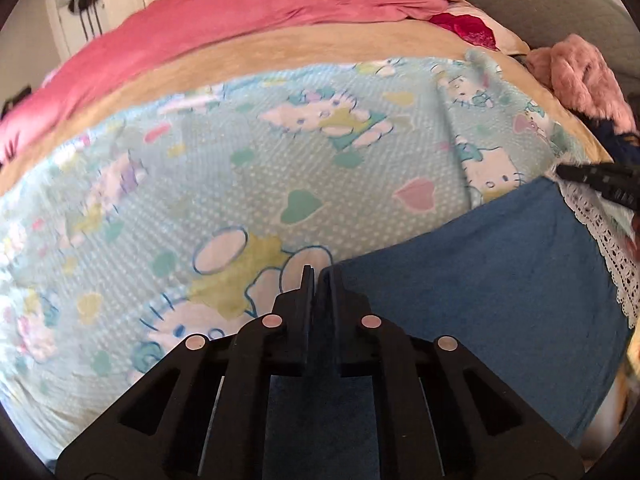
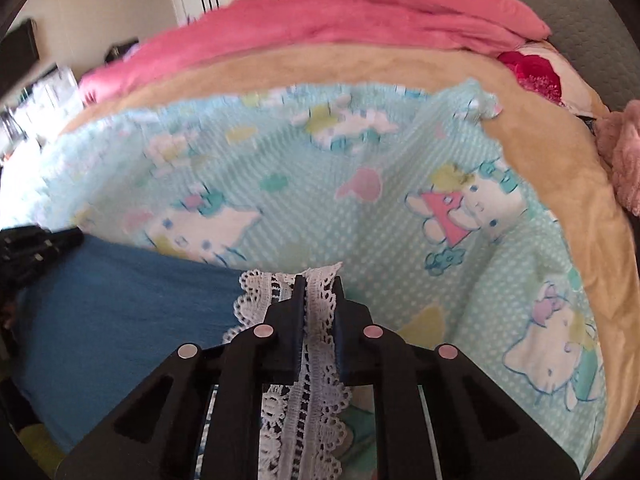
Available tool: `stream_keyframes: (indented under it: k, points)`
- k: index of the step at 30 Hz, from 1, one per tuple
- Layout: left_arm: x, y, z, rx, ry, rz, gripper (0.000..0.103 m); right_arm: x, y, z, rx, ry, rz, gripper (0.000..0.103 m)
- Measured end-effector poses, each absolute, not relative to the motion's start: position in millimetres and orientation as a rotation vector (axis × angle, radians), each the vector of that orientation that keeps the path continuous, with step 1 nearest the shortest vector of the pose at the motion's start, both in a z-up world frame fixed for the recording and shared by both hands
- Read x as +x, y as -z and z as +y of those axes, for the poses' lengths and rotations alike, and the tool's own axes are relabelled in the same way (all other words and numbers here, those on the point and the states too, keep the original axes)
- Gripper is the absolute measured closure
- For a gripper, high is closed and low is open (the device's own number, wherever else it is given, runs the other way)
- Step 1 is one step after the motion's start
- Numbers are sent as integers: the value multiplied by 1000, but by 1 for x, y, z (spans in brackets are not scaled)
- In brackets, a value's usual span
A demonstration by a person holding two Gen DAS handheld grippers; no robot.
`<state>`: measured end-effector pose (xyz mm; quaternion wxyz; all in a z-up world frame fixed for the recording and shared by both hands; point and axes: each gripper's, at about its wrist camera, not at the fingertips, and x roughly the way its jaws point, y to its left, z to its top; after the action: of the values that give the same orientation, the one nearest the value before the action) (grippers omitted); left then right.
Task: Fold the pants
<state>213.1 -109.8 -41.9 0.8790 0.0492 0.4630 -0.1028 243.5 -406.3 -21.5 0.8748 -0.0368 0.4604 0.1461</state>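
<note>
The blue pants with a white lace hem are stretched between my two grippers above a light blue cartoon-cat blanket. My left gripper is shut on the blue cloth at one corner. My right gripper is shut on the white lace hem, with the blue cloth spreading to its left. The right gripper also shows at the right edge of the left wrist view. The left gripper shows at the left edge of the right wrist view.
The bed has a tan blanket under the cat blanket and a pink quilt bunched at the far side. A pink fluffy garment lies at the right. A grey headboard is at the far right.
</note>
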Motion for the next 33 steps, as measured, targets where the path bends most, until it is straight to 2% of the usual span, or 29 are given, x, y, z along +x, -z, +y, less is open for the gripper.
stream_keyframes:
  k: [1,3,4,5,7,10,11,12,18,20,24,25,26,27,30,33]
  points:
    - [213,42,-107,98,214,963,96,244,24,-406,-85,-296,962,88]
    - [210,39,-101,102,210,950,83,244,22,-410,-66,-288,962,81]
    - [208,37,-97,101,200,949,80,242,18,-413,-55,-274,960,69]
    - [205,32,-90,86,190,948,78,238,11,-419,-50,-252,943,63]
    - [197,22,-78,55,183,933,72,227,-4,-428,-39,-236,899,62]
    - [178,6,-63,79,112,908,55,197,-29,-438,-13,-246,820,53]
    - [168,1,-57,78,96,901,47,187,-33,-439,-12,-256,806,52]
    - [160,-2,-52,73,88,897,43,171,-37,-438,-22,-266,788,51]
    - [105,-8,-32,83,34,898,30,114,-27,-422,-67,-300,797,51]
    - [86,-3,-23,119,-19,913,24,102,-17,-421,-85,-247,831,46]
    - [67,12,-3,208,-169,955,20,93,2,-440,3,-170,906,46]
    - [64,18,6,217,-202,970,20,93,5,-444,16,-161,922,52]
    - [63,23,14,221,-216,981,20,92,8,-444,24,-170,945,84]
    - [62,29,25,206,-221,1001,21,91,10,-444,49,-208,967,96]
    - [60,36,53,83,-197,1025,21,77,1,-439,44,-245,966,95]
    - [61,33,58,87,-193,1017,19,68,5,-438,29,-219,984,94]
